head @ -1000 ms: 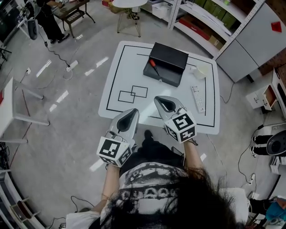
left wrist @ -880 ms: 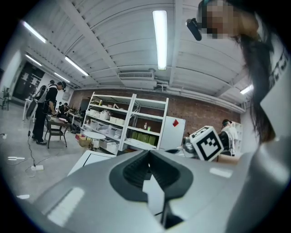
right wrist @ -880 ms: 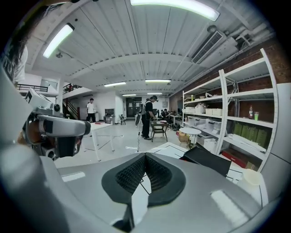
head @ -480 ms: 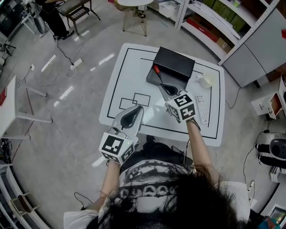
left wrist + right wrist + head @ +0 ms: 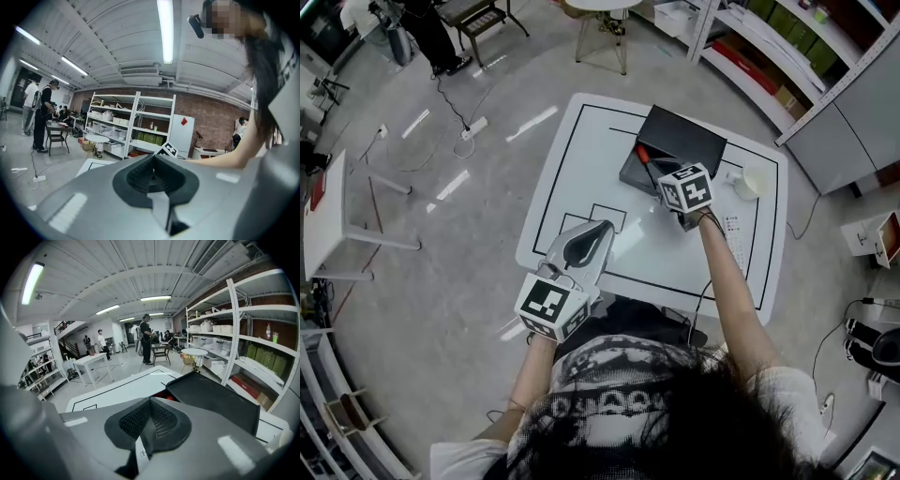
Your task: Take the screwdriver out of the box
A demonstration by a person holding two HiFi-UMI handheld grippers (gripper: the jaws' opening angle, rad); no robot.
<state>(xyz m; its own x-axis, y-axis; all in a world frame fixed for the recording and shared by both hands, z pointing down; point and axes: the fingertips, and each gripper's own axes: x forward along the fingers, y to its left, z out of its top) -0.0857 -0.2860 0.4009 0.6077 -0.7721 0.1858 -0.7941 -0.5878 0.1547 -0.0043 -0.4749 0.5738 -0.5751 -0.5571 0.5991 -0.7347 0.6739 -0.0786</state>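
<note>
- Screwdriver (image 5: 644, 156) lies in the black box (image 5: 689, 141), along its left side. Its red handle is at the far end and its dark shaft runs back toward the near edge. I log it as not lifted out.
- Box sits on the far right part of the white table (image 5: 567, 178), with its lid (image 5: 213, 397) open and tilted back behind it.
- Right gripper (image 5: 150, 401): jaws pressed together with nothing between them, so I read it as clenched and empty.
- In the head view, the right gripper's marker cube (image 5: 686, 187) hangs over the near edge of the box, just beside the screwdriver's shaft. I can't tell if anything touches.
- In the right gripper view, the nose angles down at the box. A bit of the red handle peeks just over the tip, and the open lid is to the right.
- Left gripper (image 5: 607, 226): jaws together too, clenched on nothing. It is held over the near left part of the table, well apart from the box.
- Black outlined rectangles (image 5: 605, 217) are printed on the table just ahead of the left gripper.
- White cup (image 5: 755, 181) stands on the table, right of the box.
- Remote control (image 5: 732, 228) lies nearer on the table, beside the right forearm (image 5: 727, 272) and partly hidden by it.
- Shelving (image 5: 769, 47) stands beyond the table at right.
- A small round table (image 5: 600, 7) is at the far top of the head view.
- A person (image 5: 436, 37) stands far left at another table.
</note>
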